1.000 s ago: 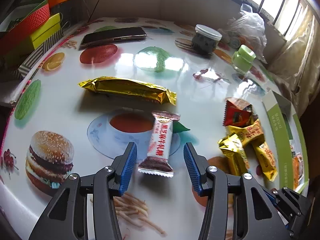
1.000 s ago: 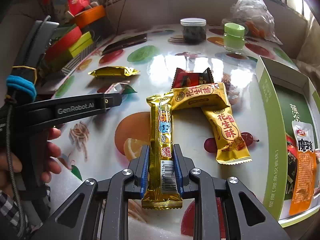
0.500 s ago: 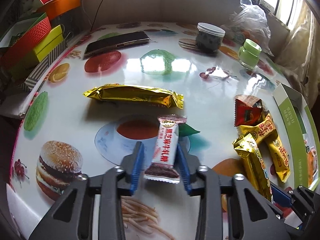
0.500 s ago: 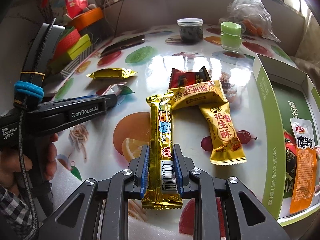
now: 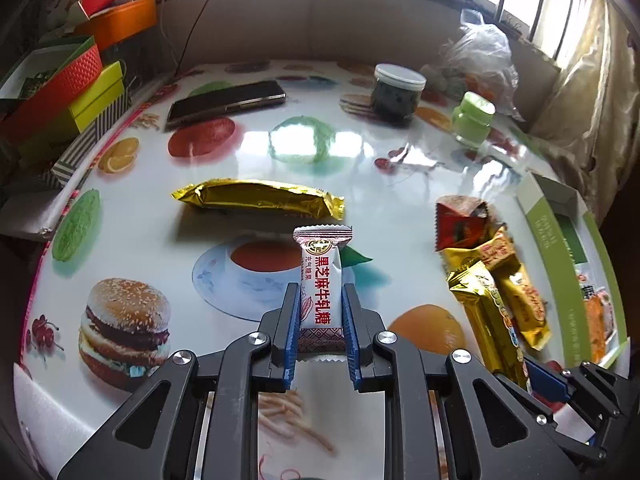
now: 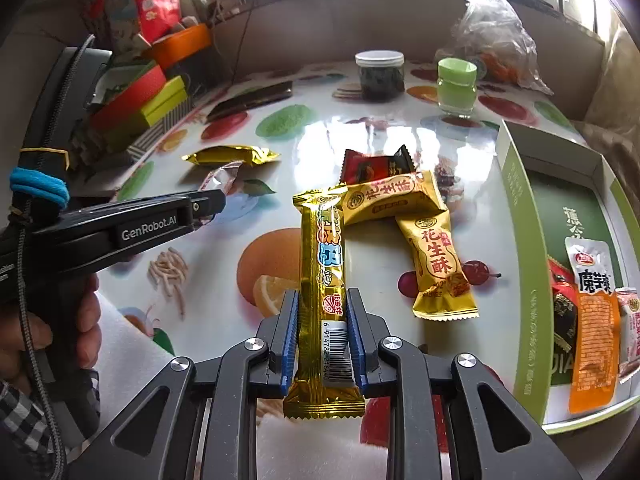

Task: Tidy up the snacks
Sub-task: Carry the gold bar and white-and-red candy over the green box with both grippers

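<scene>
The left gripper has its jaws clenched on one white candy packet printed in red "黑芝麻牛轧糖", its top end sticking out ahead of the jaws. Just beyond it lies one gold wrapper crosswise on the surface. The right gripper grips one long gold bar with its jaws either side of the barcode. Right of those jaws lie two gold packets reading "花生酥", with one dark red packet beyond them. Farther right, the green box holds an orange sachet marked "魔芋爽". The left tool's side reads "GenRobot.AI".
</scene>
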Available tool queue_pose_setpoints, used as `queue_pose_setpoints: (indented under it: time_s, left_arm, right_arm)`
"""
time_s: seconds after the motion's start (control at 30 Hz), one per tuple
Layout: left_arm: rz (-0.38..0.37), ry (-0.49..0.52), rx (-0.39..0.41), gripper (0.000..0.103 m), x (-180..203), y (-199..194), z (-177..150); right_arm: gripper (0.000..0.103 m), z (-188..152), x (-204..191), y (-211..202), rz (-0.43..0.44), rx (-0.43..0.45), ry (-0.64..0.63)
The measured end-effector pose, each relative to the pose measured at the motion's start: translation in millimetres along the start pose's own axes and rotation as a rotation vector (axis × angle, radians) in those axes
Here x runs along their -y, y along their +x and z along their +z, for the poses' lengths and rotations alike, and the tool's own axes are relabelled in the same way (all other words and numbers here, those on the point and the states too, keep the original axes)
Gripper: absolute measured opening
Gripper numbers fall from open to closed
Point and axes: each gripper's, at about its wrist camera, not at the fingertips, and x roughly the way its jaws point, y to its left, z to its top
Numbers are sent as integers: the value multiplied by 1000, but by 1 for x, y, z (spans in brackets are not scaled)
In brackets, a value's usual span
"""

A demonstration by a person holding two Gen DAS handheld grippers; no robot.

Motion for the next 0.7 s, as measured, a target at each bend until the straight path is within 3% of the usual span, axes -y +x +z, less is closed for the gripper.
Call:
queue_pose_setpoints:
  time_s: [0.7]
  left_arm:
    - [-77, 57, 89, 21, 26, -48, -3]
  right_arm:
    - [22, -7, 16, -45, -39, 102, 75]
